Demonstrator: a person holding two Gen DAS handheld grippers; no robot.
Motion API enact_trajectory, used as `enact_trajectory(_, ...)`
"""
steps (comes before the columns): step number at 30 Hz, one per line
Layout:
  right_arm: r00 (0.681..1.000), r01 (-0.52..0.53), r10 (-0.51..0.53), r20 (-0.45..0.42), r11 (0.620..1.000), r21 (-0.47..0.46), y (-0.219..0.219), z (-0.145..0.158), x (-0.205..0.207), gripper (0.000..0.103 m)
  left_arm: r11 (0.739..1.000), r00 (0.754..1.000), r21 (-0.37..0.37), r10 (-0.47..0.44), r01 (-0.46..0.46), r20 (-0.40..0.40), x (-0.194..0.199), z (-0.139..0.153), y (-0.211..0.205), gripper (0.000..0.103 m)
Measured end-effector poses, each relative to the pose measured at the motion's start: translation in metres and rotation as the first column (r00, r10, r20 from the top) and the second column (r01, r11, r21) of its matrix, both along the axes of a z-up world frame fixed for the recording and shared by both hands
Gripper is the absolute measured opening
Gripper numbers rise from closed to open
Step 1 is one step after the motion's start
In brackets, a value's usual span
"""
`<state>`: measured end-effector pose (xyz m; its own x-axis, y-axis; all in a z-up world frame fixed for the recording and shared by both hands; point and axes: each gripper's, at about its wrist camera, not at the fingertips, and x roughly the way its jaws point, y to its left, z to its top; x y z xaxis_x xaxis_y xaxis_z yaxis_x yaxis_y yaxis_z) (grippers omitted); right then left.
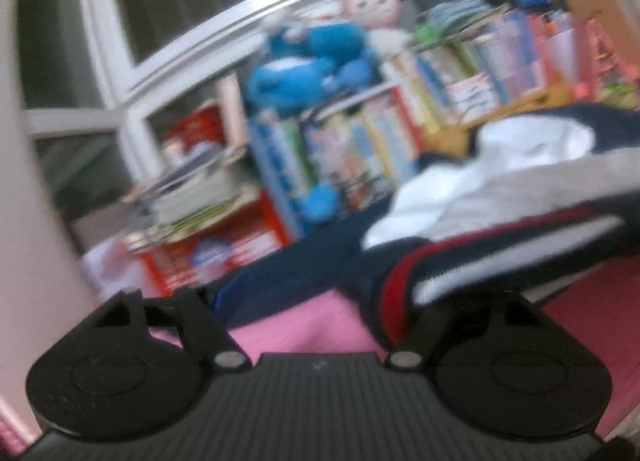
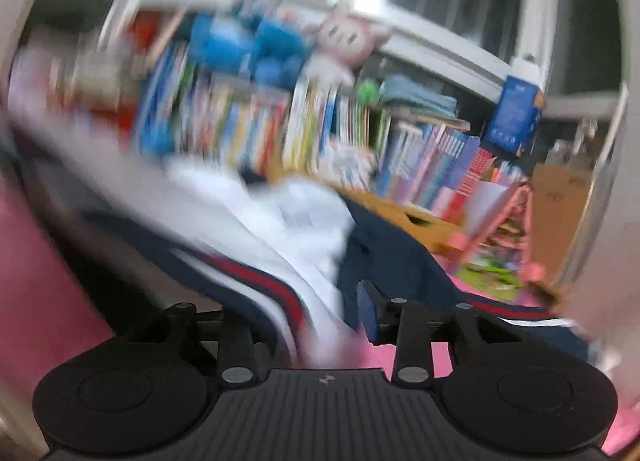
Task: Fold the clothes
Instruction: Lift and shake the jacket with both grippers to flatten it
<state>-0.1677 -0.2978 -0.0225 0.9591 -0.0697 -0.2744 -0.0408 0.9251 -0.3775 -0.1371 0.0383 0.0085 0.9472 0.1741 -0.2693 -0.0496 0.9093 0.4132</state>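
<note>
A navy jacket [image 1: 304,269] with a white lining and red and white stripes lies rumpled on a pink bedspread [image 1: 304,329]. My left gripper [image 1: 316,297] is low at its near edge with the jaws wide apart and open. Only pink cover and a navy edge show between the jaws, and the striped hem [image 1: 472,261] drapes over the right-hand finger. In the blurred right wrist view the jacket [image 2: 392,245] rises in front of me. A striped fold of it [image 2: 296,301] fills the gap between the fingers of my right gripper [image 2: 308,317], up against the blue pad [image 2: 366,309].
Behind the jacket stands a crowded bookshelf [image 1: 360,141] with a blue plush toy [image 1: 304,73] and a pink one [image 1: 372,1] on top, under a white-framed window [image 1: 200,1]. A cardboard box [image 2: 560,213] and a pink rack [image 2: 516,221] stand to the right.
</note>
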Motion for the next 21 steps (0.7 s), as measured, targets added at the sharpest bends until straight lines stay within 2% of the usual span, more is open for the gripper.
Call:
enact_trajectory(2,0.998,-0.01,0.009,-0.067,1.0,-0.009,-0.011,-0.016,-0.003,0.045,0.998,0.996,-0.046,-0.043,0.039,-0.084,-0.006,-0.005,0.007,0.082)
enact_trajectory(3,0.995,-0.009,0.01,-0.095,1.0,0.011,-0.015,-0.02,-0.005,0.045,0.996,0.99,-0.072,-0.068,0.059,-0.125,-0.01,-0.008,0.01,0.077)
enact_trajectory(4,0.995,-0.001,0.003,-0.097,1.0,0.025,-0.017,-0.018,-0.008,0.045,0.984,0.978,-0.129,-0.14,0.12,-0.158,-0.015,-0.007,0.012,0.074)
enact_trajectory(6,0.997,0.016,-0.007,-0.078,0.993,0.115,-0.023,-0.002,-0.012,0.039,0.94,0.941,-0.253,-0.279,0.227,-0.193,-0.023,-0.001,0.018,0.07)
enact_trajectory(7,0.997,0.006,0.01,-0.071,0.977,0.212,-0.031,0.011,-0.013,0.035,0.916,0.924,-0.308,-0.327,0.258,-0.199,-0.026,0.004,0.021,0.07)
enact_trajectory(8,0.998,-0.005,0.025,-0.063,0.952,0.307,-0.04,0.023,-0.013,0.033,0.907,0.92,-0.324,-0.34,0.268,-0.193,-0.028,0.009,0.023,0.07)
enact_trajectory(11,0.999,-0.028,0.046,-0.023,0.863,0.504,-0.063,0.054,-0.011,0.033,0.914,0.93,-0.316,-0.321,0.255,-0.178,-0.034,0.015,0.028,0.075)
enact_trajectory(12,0.999,-0.037,0.046,-0.007,0.861,0.508,-0.064,0.06,-0.013,0.033,0.911,0.929,-0.328,-0.321,0.25,-0.186,-0.036,0.014,0.03,0.075)
enact_trajectory(14,0.998,-0.055,0.052,0.019,0.9,0.432,-0.059,0.062,-0.02,0.033,0.918,0.923,-0.32,-0.312,0.233,-0.223,-0.036,0.006,0.032,0.075)
enact_trajectory(16,0.997,-0.075,0.077,-0.002,0.973,0.219,-0.042,0.048,-0.028,0.034,0.935,0.91,-0.273,-0.303,0.226,-0.285,-0.04,-0.007,0.029,0.076)
enact_trajectory(17,0.996,-0.085,0.088,-0.026,0.992,0.096,-0.033,0.037,-0.031,0.036,0.942,0.899,-0.24,-0.303,0.234,-0.315,-0.042,-0.013,0.026,0.076)
enact_trajectory(19,0.983,-0.141,0.125,-0.137,0.984,-0.11,-0.022,0.012,-0.036,0.036,0.95,0.879,-0.174,-0.307,0.26,-0.365,-0.046,-0.021,0.021,0.076)
enact_trajectory(20,0.969,-0.183,0.145,-0.198,0.965,-0.189,-0.018,0.0,-0.039,0.037,0.947,0.868,-0.158,-0.321,0.281,-0.378,-0.048,-0.022,0.019,0.076)
enact_trajectory(21,0.952,-0.229,0.171,-0.252,0.948,-0.22,-0.017,-0.006,-0.043,0.037,0.941,0.857,-0.148,-0.337,0.303,-0.39,-0.051,-0.022,0.019,0.076)
